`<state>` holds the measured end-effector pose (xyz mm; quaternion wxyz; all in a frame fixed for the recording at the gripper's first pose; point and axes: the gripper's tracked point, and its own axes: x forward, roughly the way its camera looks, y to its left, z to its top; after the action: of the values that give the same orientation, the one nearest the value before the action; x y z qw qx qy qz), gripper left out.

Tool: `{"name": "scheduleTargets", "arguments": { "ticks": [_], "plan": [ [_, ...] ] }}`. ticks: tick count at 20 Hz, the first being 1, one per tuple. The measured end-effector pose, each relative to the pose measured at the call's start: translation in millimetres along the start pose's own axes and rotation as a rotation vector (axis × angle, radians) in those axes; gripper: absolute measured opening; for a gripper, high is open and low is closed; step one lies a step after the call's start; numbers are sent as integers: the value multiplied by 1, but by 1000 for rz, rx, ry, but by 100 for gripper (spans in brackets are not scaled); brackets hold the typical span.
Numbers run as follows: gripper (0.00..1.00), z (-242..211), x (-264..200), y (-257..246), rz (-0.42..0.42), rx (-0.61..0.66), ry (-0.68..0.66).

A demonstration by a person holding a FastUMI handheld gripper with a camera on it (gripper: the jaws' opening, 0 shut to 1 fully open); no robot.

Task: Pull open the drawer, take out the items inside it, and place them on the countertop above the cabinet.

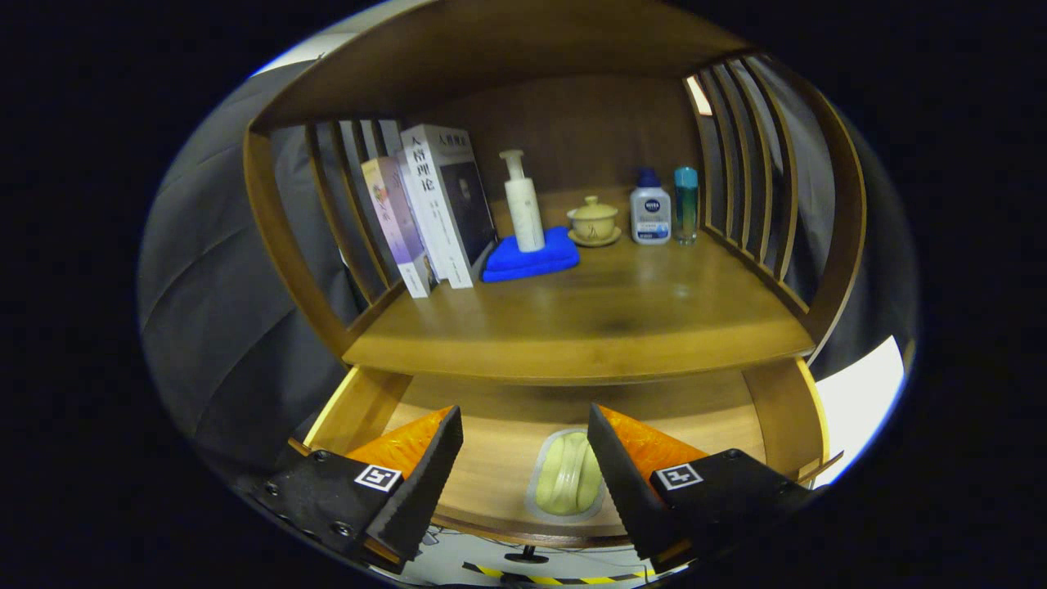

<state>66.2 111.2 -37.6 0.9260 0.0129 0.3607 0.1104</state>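
In the gripper view I am looking into a small wooden cabinet. My gripper (pixel 523 478) hangs over the pulled-out drawer (pixel 499 458), jaws released and spread wide, grasping nothing.

The item I want is a pale yellow-green packet (pixel 567 478) in a clear wrapper. It lies flat on the drawer floor near the drawer's front edge, between the jaws and close to one of them. It looks soft and rounded, perhaps folded cloth or dough-like pieces; the fisheye blurs it too much to be sure.

Above the drawer sits the counter (pixel 605 319), its front half bare. Along its back edge stand books (pixel 438 204) at the left corner, a white pump bottle (pixel 523 204) on a blue cloth (pixel 532 258), a lidded cup (pixel 594 219), a white bottle (pixel 650 211) and a teal bottle (pixel 686 203).

The risks as I judge them: the packet sits off-centre, so closing now could nudge it aside or pinch only the slippery wrapper. Lifting too steeply could knock the counter's front edge overhead.
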Motion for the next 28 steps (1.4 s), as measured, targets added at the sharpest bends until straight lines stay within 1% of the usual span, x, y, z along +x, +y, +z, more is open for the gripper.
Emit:
{"name": "scheduleTargets", "arguments": {
  "ticks": [2, 4, 9, 12, 13, 15, 18, 22, 24, 26, 28],
  "plan": [
    [97, -14, 15, -8, -30, -4, 62],
    [97, -24, 25, -14, -53, 0, 97],
    [97, -41, 43, -22, -85, -21, 145],
    [95, -55, 51, -28, -109, -20, 180],
    [95, -54, 53, -30, -113, -19, 167],
    [88, -57, 54, -33, -118, -14, 168],
    [68, -65, 56, -35, -122, -17, 189],
    [67, -77, 60, -36, -126, -31, 207],
    [28, -72, 56, -32, -122, 15, 175],
    [19, -69, 52, -32, -132, -10, 139],
    [19, -64, 46, -26, -113, -46, 104]
  ]
}}
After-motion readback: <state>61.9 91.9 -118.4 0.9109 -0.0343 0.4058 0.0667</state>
